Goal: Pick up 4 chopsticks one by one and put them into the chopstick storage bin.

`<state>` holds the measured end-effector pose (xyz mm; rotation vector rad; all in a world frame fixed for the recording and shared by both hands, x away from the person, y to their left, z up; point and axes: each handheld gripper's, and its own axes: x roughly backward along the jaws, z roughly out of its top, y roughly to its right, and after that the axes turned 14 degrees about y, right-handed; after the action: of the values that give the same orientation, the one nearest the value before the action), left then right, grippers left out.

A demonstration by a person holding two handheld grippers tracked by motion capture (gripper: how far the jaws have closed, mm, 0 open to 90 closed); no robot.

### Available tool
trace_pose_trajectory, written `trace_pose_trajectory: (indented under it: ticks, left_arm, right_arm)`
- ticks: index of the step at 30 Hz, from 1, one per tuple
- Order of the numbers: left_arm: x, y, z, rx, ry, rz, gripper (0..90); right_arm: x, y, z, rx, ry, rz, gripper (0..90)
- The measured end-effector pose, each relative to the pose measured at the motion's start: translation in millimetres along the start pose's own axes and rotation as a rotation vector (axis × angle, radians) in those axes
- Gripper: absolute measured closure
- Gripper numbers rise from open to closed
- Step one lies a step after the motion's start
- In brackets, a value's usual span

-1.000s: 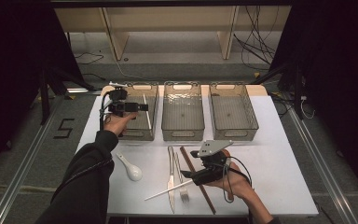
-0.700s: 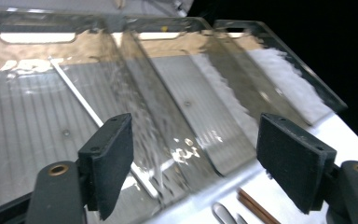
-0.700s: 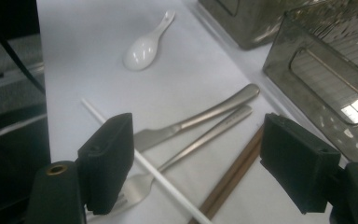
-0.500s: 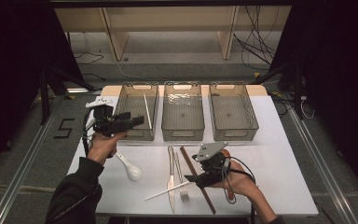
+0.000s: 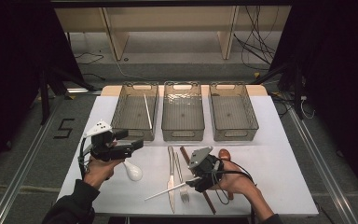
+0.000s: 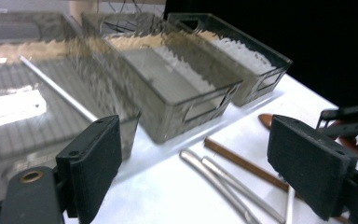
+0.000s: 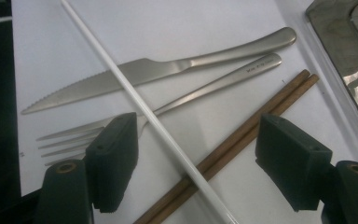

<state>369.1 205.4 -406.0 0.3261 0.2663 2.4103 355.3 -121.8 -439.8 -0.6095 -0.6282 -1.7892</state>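
Am hovering right gripper point(image 5: 196, 181) over white chopstick point(image 7: 154, 120) near tabletop's front edge; jaws apart, stick lying between them untouched, its long axis running diagonally across wooden chopsticks point(image 7: 242, 135) and fork point(image 7: 121, 122). Left gripper point(image 5: 133, 145) farther off, jaws just opening, nothing between. Knife point(image 7: 158, 71) crowding; open room toward front-left corner.
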Motion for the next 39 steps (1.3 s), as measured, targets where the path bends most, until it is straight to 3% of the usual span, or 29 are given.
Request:
trace_pose_trajectory:
  ticks: [9,13,20,21,29,39]
  left_arm:
    - [6.3,17.4,-26.2,-0.083,-0.031,-0.033,16.8]
    - [5.5,24.7,-36.3,-0.084,-0.043,-0.055,16.7]
    - [10.1,30.9,-45.3,-0.081,-0.053,-0.058,16.7]
    - [11.1,31.2,-45.9,-0.083,-0.057,-0.059,16.8]
    - [16.7,34.0,-47.1,-0.082,-0.031,-0.068,16.7]
    - [17.4,30.7,-51.2,-0.068,-0.040,-0.062,16.7]
  right_arm:
    - [-7.3,-2.0,3.9,0.067,-0.072,0.024,37.0]
    - [-10.8,-3.0,4.2,0.106,-0.103,0.050,42.1]
    - [-19.8,-5.5,3.5,0.139,-0.166,0.075,51.4]
    - [-20.7,-4.2,3.0,0.161,-0.169,0.083,53.0]
    - [-27.2,-4.0,0.3,0.152,-0.210,0.101,60.4]
    - [-32.5,-1.2,4.0,0.161,-0.259,0.128,67.5]
